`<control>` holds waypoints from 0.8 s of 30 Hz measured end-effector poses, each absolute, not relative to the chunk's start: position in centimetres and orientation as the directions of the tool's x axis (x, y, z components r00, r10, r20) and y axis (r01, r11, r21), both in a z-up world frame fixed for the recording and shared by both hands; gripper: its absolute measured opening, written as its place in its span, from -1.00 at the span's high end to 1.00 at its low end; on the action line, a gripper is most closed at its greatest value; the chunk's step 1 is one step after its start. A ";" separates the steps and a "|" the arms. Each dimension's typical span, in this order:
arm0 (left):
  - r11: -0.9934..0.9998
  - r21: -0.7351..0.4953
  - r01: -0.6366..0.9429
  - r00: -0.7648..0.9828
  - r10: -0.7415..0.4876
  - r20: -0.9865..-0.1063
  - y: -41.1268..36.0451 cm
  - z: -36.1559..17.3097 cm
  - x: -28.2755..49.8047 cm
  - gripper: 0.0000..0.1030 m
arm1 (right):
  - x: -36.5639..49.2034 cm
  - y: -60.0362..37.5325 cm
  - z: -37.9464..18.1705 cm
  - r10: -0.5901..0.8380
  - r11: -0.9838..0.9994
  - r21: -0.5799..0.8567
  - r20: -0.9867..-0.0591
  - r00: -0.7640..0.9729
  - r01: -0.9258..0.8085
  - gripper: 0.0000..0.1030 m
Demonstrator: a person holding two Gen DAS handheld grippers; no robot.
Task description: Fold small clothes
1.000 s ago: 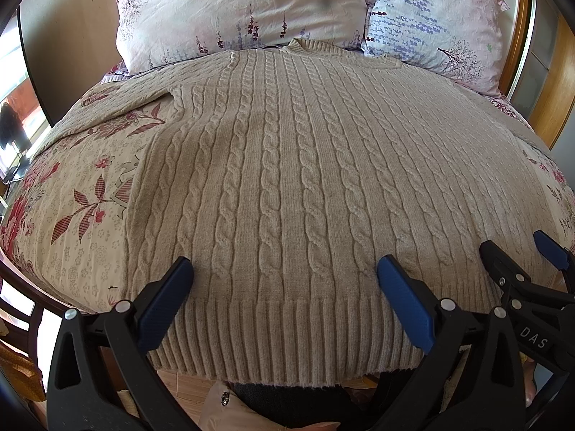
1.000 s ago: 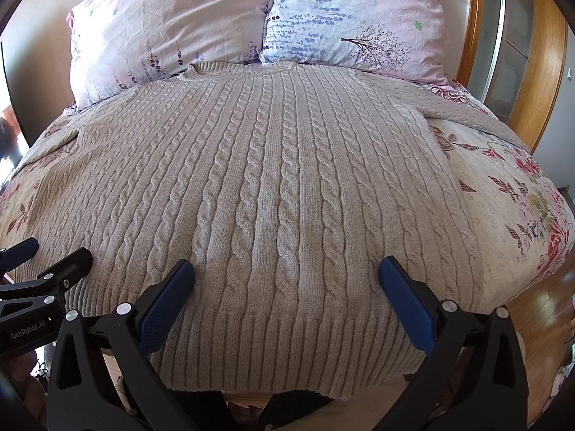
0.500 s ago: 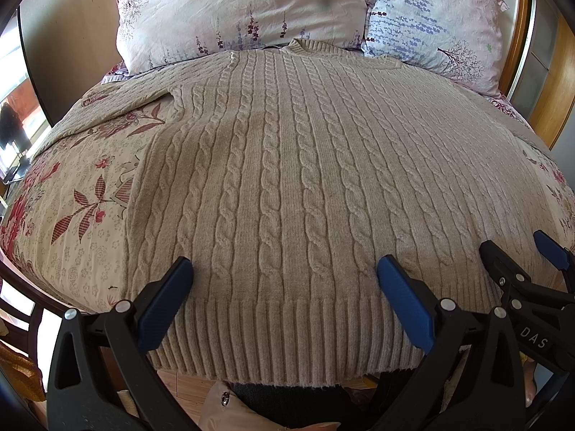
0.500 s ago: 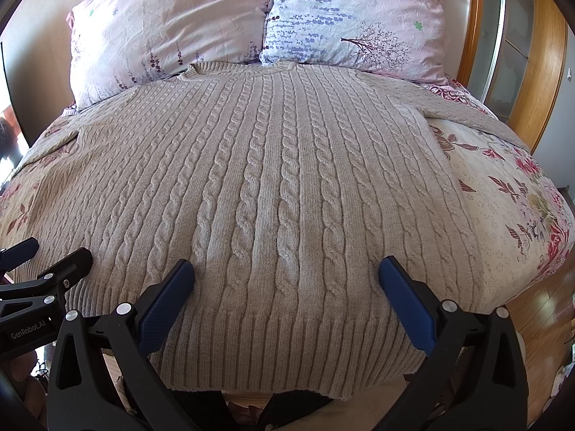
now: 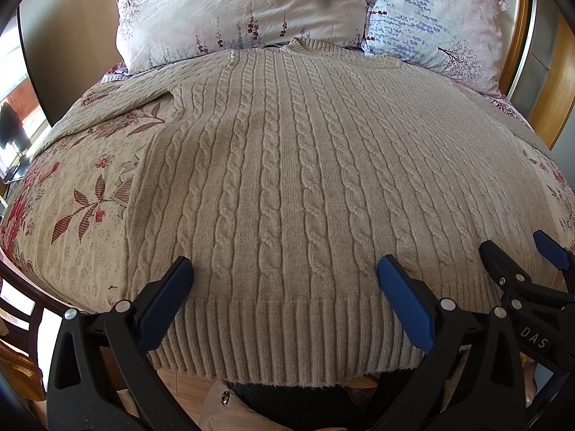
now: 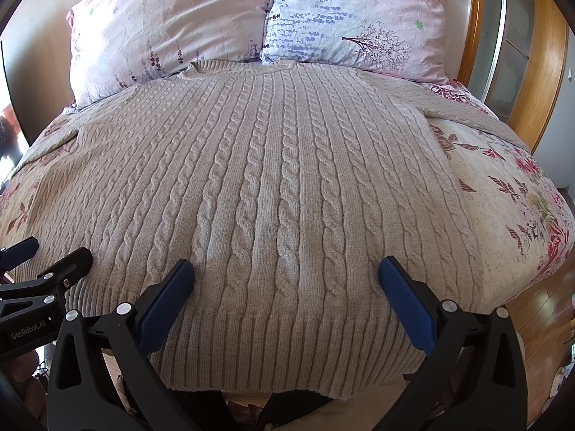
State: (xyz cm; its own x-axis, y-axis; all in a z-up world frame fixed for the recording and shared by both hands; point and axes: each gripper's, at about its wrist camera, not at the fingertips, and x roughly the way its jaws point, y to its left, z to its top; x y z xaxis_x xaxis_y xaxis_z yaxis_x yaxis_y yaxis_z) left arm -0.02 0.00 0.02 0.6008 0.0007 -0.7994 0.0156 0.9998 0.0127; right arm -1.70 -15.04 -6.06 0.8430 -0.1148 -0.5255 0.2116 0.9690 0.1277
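A beige cable-knit sweater (image 5: 287, 179) lies flat on the bed, neck toward the pillows, ribbed hem at the near edge, sleeves spread to both sides. It also fills the right wrist view (image 6: 273, 194). My left gripper (image 5: 284, 280) is open, its blue pads above the hem's left half, holding nothing. My right gripper (image 6: 285, 280) is open above the hem's right half, also empty. Each gripper shows at the edge of the other's view: the right one (image 5: 521, 262) and the left one (image 6: 39, 258).
The bed has a floral cover (image 5: 82, 194). Two pillows (image 5: 244, 10) (image 6: 355, 18) lean at the head. A wooden frame (image 6: 550, 72) stands at the right. Wood floor (image 6: 539, 309) lies past the bed's right edge.
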 end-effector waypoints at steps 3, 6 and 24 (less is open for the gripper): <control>1.000 0.013 0.016 0.598 0.001 -0.802 0.0 0.1 0.0 -0.97 | -1.7 -15.2 -6.0 -0.111 0.970 0.125 -0.530 0.841 0.207 -0.97; 1.000 0.014 0.016 0.591 0.001 -0.807 0.0 0.2 -0.1 -0.97 | -1.7 -15.1 -5.9 -0.104 0.973 0.120 -0.537 0.837 0.198 -0.97; 0.995 0.047 0.090 0.577 -0.014 -0.817 -0.1 0.8 2.0 -0.97 | -0.9 -20.3 -4.6 0.065 0.990 0.139 -0.479 0.876 0.003 -0.97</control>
